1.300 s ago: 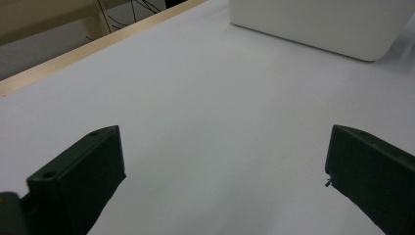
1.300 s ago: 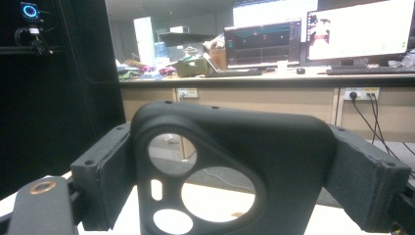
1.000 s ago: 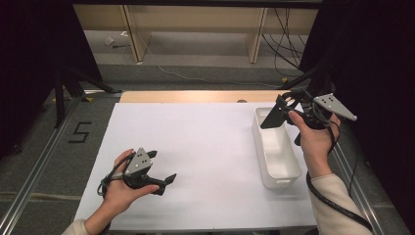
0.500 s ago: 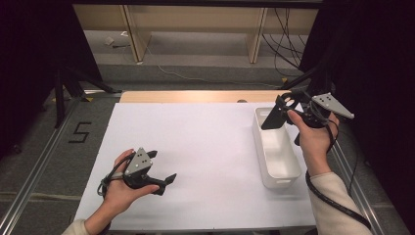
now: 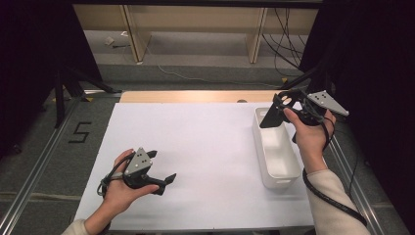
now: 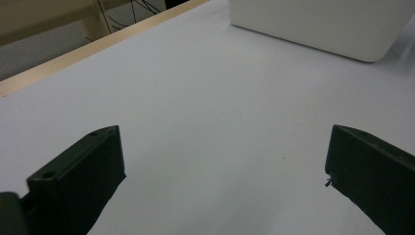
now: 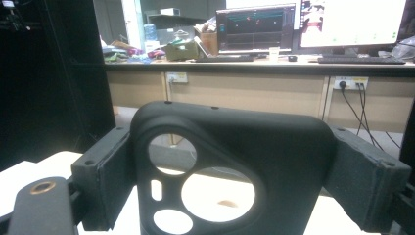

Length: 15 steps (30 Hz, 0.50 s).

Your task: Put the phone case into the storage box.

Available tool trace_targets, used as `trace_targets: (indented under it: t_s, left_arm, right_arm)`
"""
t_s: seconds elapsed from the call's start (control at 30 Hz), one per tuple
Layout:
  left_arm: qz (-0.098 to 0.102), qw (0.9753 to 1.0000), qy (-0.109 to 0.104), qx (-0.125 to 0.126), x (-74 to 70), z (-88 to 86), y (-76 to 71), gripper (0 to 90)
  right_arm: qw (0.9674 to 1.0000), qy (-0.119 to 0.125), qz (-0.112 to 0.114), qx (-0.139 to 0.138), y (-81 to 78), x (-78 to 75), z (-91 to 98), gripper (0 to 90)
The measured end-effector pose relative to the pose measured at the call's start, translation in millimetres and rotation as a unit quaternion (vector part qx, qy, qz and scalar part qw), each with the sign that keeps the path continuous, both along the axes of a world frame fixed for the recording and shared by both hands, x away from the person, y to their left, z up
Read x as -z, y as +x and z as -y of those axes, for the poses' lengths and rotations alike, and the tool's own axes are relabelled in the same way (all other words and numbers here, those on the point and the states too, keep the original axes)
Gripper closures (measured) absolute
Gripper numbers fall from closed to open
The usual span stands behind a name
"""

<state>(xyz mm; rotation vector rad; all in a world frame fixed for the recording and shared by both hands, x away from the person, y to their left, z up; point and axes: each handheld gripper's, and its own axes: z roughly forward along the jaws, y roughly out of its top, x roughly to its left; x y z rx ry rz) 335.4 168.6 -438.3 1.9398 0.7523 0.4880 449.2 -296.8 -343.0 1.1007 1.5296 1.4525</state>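
Above the far end of the white bin (image 5: 276, 152), your right tool (image 5: 280, 110) was clamped on a black phone case (image 7: 230, 166), its jaws pressed against the case's two sides. Well to the left of the bin, your left tool (image 5: 164, 182) rested on the white surface (image 5: 205, 147), jaws wide apart, holding nothing. Compared with a second earlier, both tools had stayed where they were.
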Motion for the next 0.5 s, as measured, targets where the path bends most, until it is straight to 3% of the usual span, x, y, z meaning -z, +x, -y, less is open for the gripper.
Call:
trace_targets:
  t_s: [0.5]
  left_arm:
    - [0.001, 1.0, 0.0, -0.001, -0.2, -0.5, 0.4, 0.7]
  right_arm:
    - [0.9999, -0.009, -0.005, 0.008, 3.5, 1.6, 2.2, 14.9]
